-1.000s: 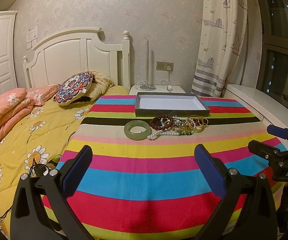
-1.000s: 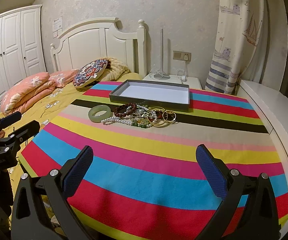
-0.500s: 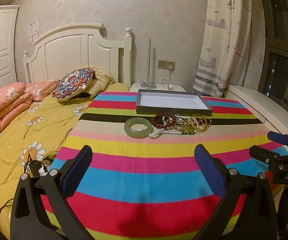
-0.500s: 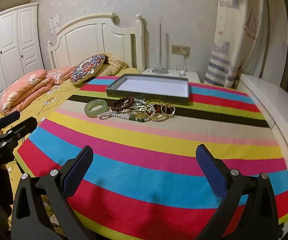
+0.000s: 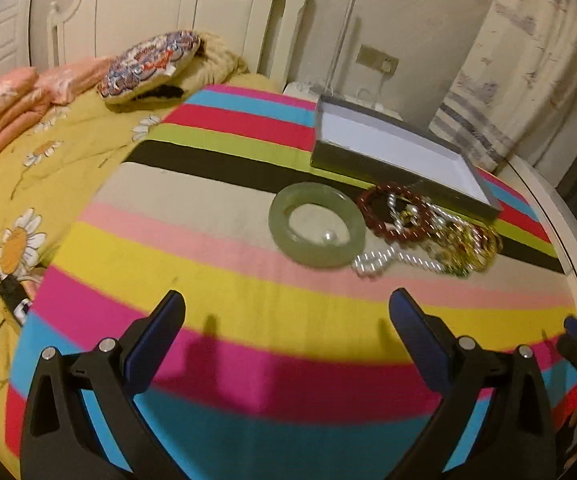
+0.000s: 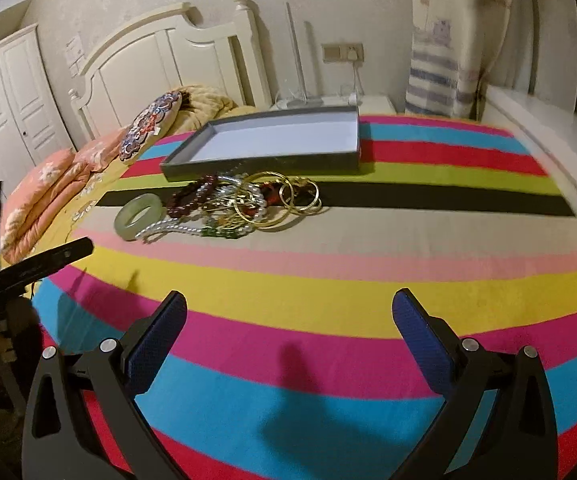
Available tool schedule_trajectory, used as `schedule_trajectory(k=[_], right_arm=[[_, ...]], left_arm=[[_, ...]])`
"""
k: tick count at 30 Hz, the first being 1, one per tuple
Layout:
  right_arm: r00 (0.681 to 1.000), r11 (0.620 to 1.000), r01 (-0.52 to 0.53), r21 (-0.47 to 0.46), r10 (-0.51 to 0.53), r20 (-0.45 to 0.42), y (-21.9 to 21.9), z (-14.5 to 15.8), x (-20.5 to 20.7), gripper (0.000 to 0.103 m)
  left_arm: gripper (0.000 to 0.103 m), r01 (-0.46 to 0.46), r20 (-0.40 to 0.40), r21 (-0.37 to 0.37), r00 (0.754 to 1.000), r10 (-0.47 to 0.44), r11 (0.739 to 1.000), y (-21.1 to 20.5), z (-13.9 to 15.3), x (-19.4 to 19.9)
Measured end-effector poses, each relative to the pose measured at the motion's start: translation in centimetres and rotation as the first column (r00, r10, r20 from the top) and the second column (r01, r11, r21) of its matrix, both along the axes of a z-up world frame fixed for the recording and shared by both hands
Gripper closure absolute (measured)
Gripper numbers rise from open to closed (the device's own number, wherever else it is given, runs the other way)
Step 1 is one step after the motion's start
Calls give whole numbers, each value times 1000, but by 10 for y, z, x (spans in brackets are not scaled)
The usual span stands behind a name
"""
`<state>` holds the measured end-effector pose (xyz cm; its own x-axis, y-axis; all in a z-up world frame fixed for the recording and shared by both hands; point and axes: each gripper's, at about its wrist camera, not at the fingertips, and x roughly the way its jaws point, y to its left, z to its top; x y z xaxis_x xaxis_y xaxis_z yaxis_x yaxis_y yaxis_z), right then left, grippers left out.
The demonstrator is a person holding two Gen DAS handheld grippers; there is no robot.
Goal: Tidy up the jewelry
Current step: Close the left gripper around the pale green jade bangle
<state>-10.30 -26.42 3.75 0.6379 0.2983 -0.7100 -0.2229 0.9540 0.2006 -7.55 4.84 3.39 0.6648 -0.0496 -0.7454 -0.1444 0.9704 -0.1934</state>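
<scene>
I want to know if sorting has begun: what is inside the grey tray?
Nothing shows inside the tray: its white floor looks bare in both views. The near wall hides a thin strip of floor along the front. The jewelry pile lies in front of it on the striped cloth.

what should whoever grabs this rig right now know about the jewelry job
Left hand-held gripper: open, empty, above the striped blanket, facing the green jade bangle.
Right hand-held gripper: open, empty, further back from the pile.
Jewelry all lies in front of the grey tray: jade bangle, dark red bead bracelet, pearl strand, gold bangles, tangled together.
Done: nothing; the tray shows only its white lining.
Left: move every piece into the tray.
</scene>
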Motion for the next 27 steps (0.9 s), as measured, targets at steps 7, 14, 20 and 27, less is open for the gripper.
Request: schedule_trajectory(k=[7, 14, 20, 27], right_arm=[[999, 999, -41, -36, 40, -31, 10, -9, 35, 4], [995, 999, -32, 0, 32, -93, 9, -16, 88, 6], [992, 994, -111, -4, 111, -63, 35, -15, 89, 26], [992, 993, -114, -23, 112, -54, 49, -20, 107, 35]], left_arm=[[2, 23, -40, 94, 999, -19, 995, -16, -5, 59], [3, 44, -84, 120, 996, -34, 992, -22, -15, 96], [16, 84, -67, 233, 995, -71, 969, -40, -22, 101], [25, 85, -56, 151, 995, -77, 985, -29, -25, 99]])
